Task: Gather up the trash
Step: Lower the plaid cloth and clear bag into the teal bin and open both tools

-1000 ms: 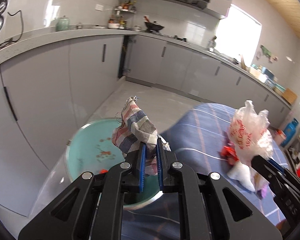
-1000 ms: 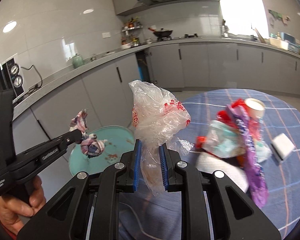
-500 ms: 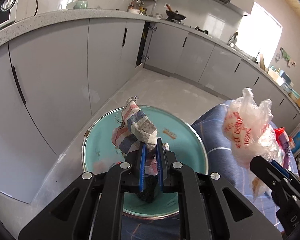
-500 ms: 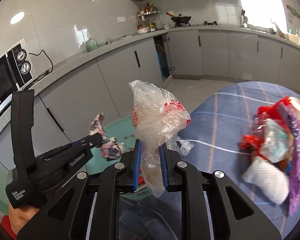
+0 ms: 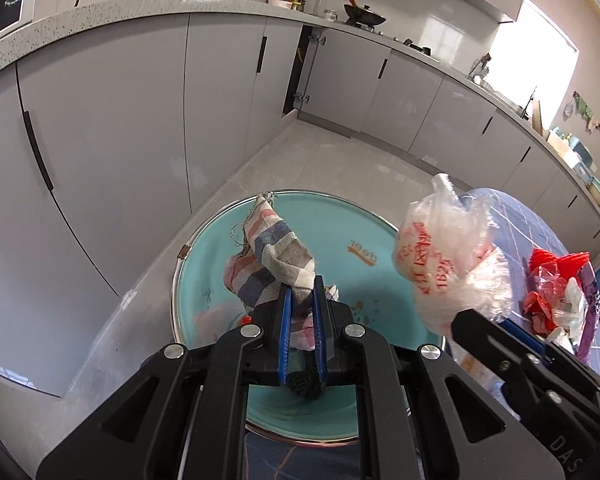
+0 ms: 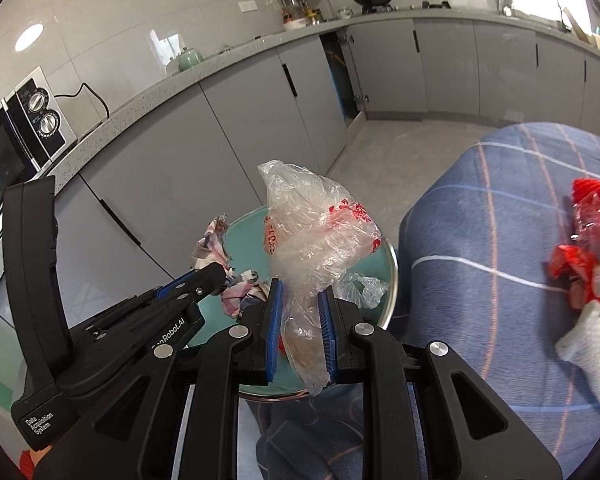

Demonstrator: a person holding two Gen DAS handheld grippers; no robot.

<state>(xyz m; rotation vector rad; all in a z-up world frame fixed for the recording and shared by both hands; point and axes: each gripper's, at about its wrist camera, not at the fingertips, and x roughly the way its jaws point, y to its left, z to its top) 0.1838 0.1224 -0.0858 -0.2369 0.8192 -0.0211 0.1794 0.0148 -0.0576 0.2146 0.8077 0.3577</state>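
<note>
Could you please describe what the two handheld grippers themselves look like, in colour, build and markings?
Both are matte black plastic frames with silver bolts and blue ribbed finger pads. The left gripper has a tall curved black handle and white lettering; the right gripper looks the same up close.

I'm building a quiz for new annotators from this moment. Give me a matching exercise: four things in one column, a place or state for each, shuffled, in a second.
Things
1. striped rag
2. clear plastic bag
3. teal basin
4. red wrappers

Places or states
A. on the blue checked tablecloth
B. clamped in the right tool
C. on the floor below both tools
D. clamped in the left tool

Pairs: 1-D, 2-B, 3-C, 4-A
</note>
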